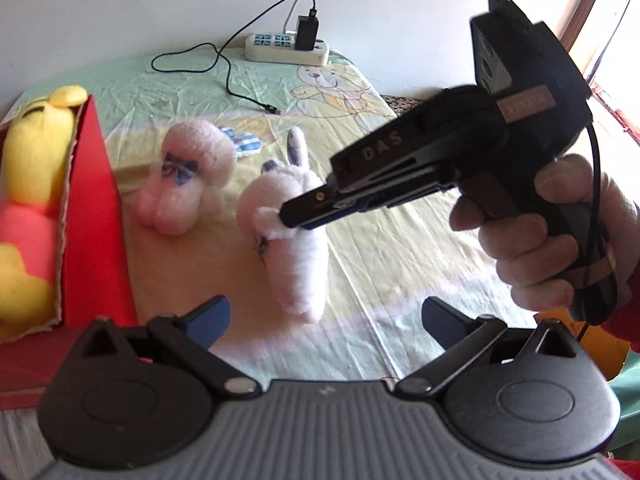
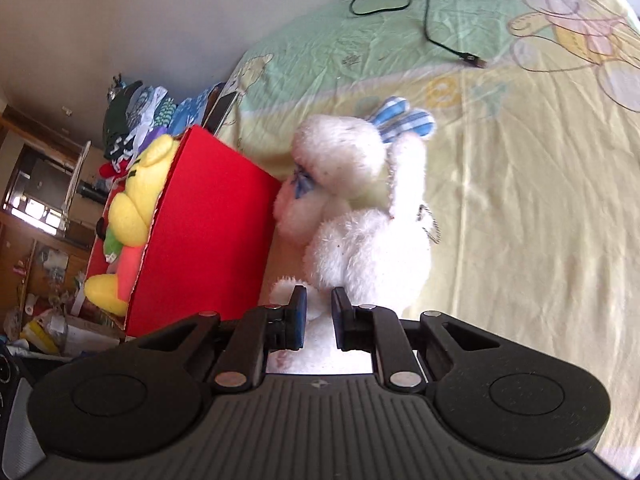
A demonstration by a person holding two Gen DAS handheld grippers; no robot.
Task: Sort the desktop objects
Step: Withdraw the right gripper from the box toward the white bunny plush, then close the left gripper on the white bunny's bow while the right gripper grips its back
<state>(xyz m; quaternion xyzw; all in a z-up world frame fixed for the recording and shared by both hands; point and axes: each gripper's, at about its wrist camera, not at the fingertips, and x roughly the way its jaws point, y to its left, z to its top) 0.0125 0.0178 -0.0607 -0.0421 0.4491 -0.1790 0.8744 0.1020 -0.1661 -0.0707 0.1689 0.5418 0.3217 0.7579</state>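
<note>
At the left a yellow bear (image 1: 34,168) lies inside the red box (image 1: 94,216), and just beside the box a fluffy pink toy (image 1: 188,178) rests on the bear-print sheet (image 1: 400,248). The left claw (image 1: 326,322) hangs wide and empty above the sheet. Further right, the right claw (image 1: 298,216), held in a hand (image 1: 560,240), is clamped on a white plush rabbit (image 1: 292,240), lifted clear of the sheet.

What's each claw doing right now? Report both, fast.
Left claw: open, holding nothing.
Right claw: closed on the white plush rabbit, lifted off the bedsheet.
</note>
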